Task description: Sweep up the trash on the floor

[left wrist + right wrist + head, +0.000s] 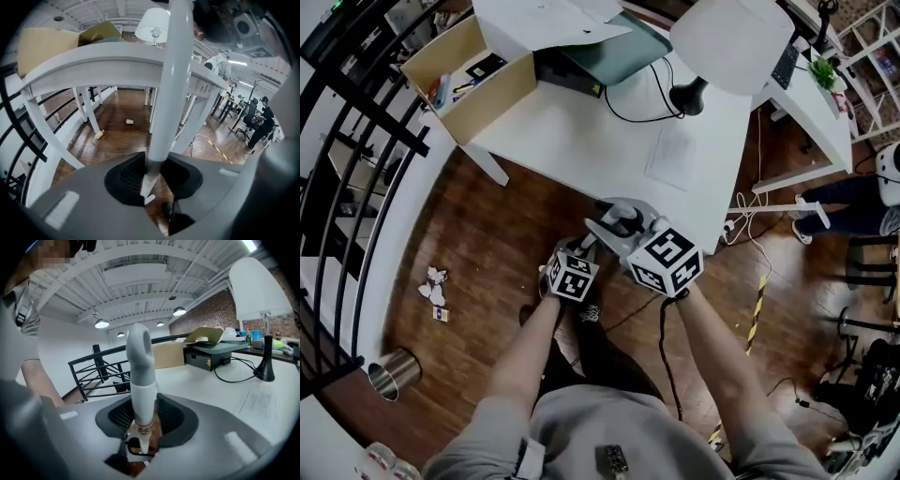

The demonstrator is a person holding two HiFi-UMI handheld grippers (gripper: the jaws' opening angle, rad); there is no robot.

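In the left gripper view my left gripper [151, 180] is shut on a long white pole [173, 84] that rises straight up past the table edge. My right gripper [143, 427] is shut on a white handle with a rounded grey end [140, 366], which stands upright between the pads. Seen from the head view, both grippers sit close together in front of me by the white table [609, 141], left [584, 248] and right [617, 228]. Crumpled paper scraps [436, 286] lie on the wood floor to my left. Two small pieces of trash [129, 121] [99, 134] lie under the table.
A metal bin [392, 373] stands at the lower left beside a black railing [347, 187]. On the table are an open cardboard box [473, 70], a lamp [727, 37] and cables. White table legs [44, 129] stand ahead. Another person's legs [853, 202] show at right.
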